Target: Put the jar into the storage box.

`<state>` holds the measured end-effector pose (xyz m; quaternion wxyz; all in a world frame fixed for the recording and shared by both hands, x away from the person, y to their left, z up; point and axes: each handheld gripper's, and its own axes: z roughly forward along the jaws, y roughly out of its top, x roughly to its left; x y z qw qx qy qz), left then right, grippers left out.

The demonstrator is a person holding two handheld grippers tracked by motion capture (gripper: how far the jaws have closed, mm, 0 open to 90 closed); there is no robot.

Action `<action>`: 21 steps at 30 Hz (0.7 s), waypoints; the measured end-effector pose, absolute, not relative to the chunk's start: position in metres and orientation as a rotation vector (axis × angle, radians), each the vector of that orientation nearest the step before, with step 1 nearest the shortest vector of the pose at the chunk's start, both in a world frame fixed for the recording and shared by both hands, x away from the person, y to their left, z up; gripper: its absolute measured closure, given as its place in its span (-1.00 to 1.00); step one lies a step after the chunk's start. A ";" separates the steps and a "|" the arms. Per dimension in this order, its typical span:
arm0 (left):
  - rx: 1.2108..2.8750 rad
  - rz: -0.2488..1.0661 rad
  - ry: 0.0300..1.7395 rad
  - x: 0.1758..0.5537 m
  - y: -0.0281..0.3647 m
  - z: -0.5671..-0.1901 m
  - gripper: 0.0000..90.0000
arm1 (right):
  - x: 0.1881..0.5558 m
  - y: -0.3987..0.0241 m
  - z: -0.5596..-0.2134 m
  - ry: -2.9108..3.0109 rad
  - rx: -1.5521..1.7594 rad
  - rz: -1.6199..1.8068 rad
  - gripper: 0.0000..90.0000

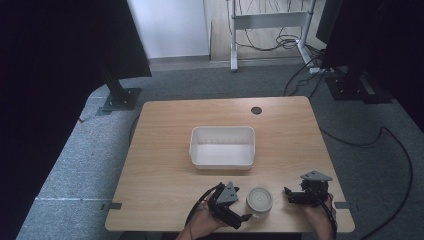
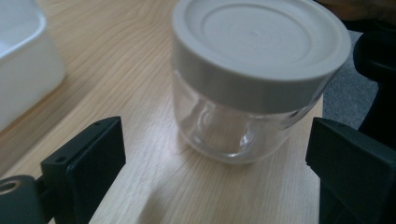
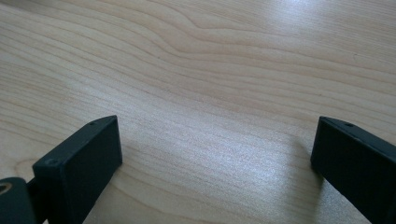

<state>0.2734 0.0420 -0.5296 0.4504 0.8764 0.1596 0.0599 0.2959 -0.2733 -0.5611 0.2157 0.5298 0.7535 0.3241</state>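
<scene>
Jar [image 1: 259, 200] stands upright near the table's [image 1: 165, 150] front edge, between my two grippers. My left gripper [image 1: 243, 218] is nearer, jaws spread, jar dead ahead of them [image 2: 254, 79]. Right gripper [image 1: 288, 194] also spread, facing bare wood.

I am working in what looks like a lab or test room set up for recording, not a home. My wooden table [image 1: 165, 165] stands alone on grey carpet [image 1: 65, 165], with a round cable hole [image 1: 256, 110] near its far edge. Dark screens on black metal feet [image 1: 120, 99] flank the far corners. Beyond the far edge stands a white metal frame [image 1: 270, 20], loose black cables [image 1: 280, 42] trailing over the floor beneath it.
</scene>
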 end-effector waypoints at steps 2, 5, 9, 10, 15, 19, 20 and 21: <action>2.169 0.146 0.387 0.273 0.038 -0.531 -0.90 | 0.296 -0.273 -0.561 2.089 1.468 0.898 -0.97; 2.174 0.144 0.377 0.273 0.032 -0.532 -0.90 | 0.296 -0.273 -0.561 2.089 1.468 0.898 -0.97; 2.180 0.149 0.365 0.273 0.023 -0.534 -0.90 | 0.296 -0.273 -0.561 2.089 1.469 0.898 -0.97; 2.182 0.152 0.363 0.273 0.021 -0.534 -0.90 | 0.296 -0.273 -0.561 2.089 1.468 0.898 -0.97; 2.188 0.152 0.361 0.274 0.013 -0.536 -0.89 | 0.296 -0.273 -0.561 2.089 1.469 0.899 -0.97; 2.196 0.160 0.353 0.274 0.006 -0.536 -0.87 | 0.296 -0.273 -0.561 2.089 1.468 0.898 -0.97; 2.199 0.165 0.353 0.274 0.004 -0.536 -0.87 | 0.296 -0.273 -0.561 2.089 1.468 0.898 -0.97; 2.202 0.170 0.356 0.274 0.000 -0.536 -0.85 | 0.296 -0.273 -0.561 2.089 1.468 0.898 -0.97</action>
